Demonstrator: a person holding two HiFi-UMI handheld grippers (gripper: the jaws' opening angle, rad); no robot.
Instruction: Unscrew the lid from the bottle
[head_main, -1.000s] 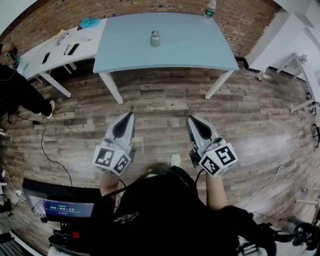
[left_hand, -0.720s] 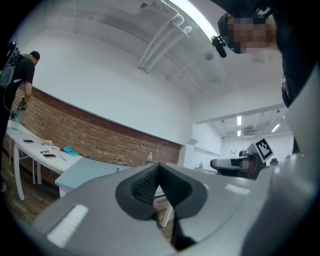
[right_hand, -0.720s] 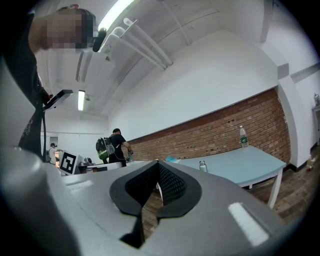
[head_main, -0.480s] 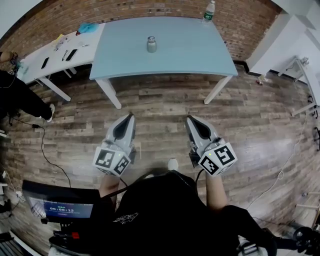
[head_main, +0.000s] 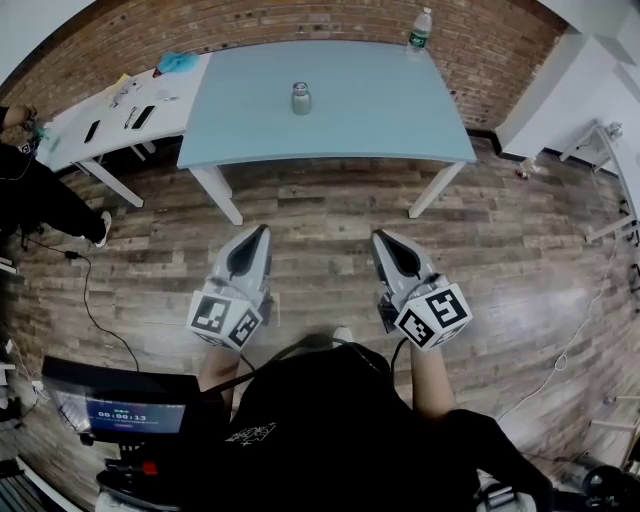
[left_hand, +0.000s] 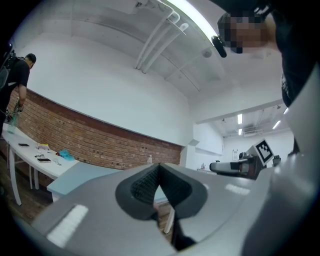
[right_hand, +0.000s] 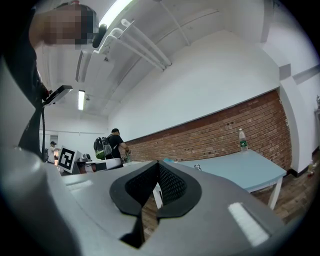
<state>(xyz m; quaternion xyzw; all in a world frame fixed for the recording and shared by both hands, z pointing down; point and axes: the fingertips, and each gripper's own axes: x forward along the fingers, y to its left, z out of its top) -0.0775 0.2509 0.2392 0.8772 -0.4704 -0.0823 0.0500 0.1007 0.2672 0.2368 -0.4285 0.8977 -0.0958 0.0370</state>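
Both tools, left tool (head_main: 262, 232) and right tool (head_main: 379, 238), are hovering closed and empty above the floor (head_main: 320, 215), well apart from the bottle (head_main: 300, 98) standing on the bench (head_main: 360, 110).

Open wood-plank floor (head_main: 320, 210) lies ahead of me. Beyond it the pale blue rectangular table (head_main: 380, 115) bears a small silver metal bottle (head_main: 300, 98) mid-top.

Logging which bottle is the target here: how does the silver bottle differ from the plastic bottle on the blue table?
The silver bottle is short, squat and opaque; the plastic bottle is taller, slim and clear with a green label. The silver bottle stands mid-table; the plastic bottle stands at the far right corner. Both are upright on the blue table.
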